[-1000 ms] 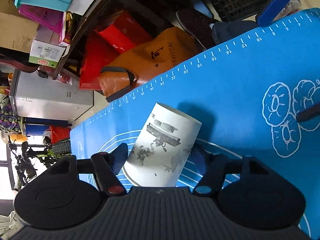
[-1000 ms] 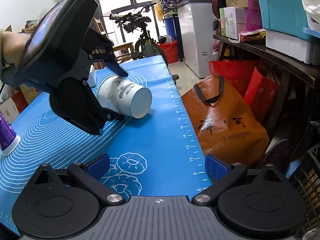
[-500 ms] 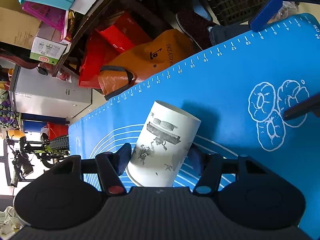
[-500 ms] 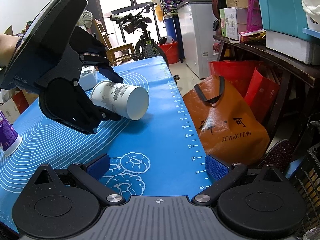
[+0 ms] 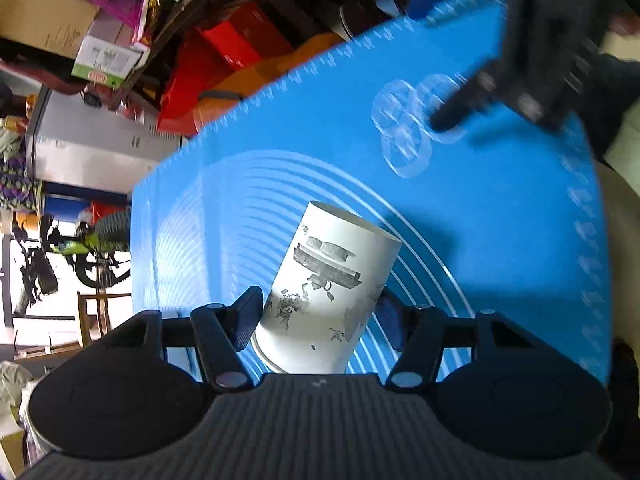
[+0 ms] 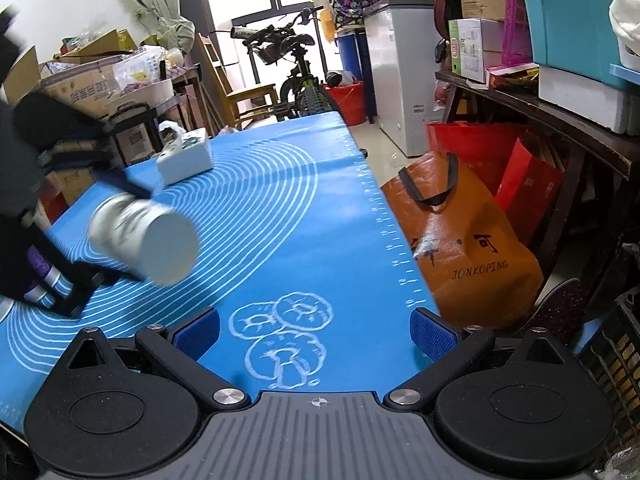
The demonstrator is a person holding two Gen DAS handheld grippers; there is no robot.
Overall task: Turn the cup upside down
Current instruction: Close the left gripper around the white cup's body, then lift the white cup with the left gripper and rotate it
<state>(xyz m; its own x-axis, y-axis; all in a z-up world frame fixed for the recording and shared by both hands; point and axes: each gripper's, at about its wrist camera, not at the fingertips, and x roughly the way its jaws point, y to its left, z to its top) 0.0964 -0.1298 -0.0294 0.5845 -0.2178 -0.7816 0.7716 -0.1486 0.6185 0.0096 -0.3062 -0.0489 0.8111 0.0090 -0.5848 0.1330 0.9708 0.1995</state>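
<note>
My left gripper [image 5: 320, 316] is shut on a white paper cup with grey prints [image 5: 328, 288], gripping it near its rim end. The cup is tilted, its closed bottom pointing away from me, held above the blue mat [image 5: 500, 220]. In the right wrist view the cup [image 6: 148, 236] is blurred at the left, bottom facing the camera, held by the left gripper [image 6: 60, 208]. My right gripper [image 6: 316, 328] is open and empty, low over the mat's near edge by the donut drawings [image 6: 284, 332].
A white box [image 6: 186, 156] lies on the far part of the mat. A purple-labelled container [image 6: 38, 276] stands at the left behind the left gripper. An orange bag [image 6: 464, 240] and red bags sit on the floor right of the table.
My left gripper has swung the cup leftward and away from the table's right edge, turning it further. The right gripper has not moved much and stays open.
</note>
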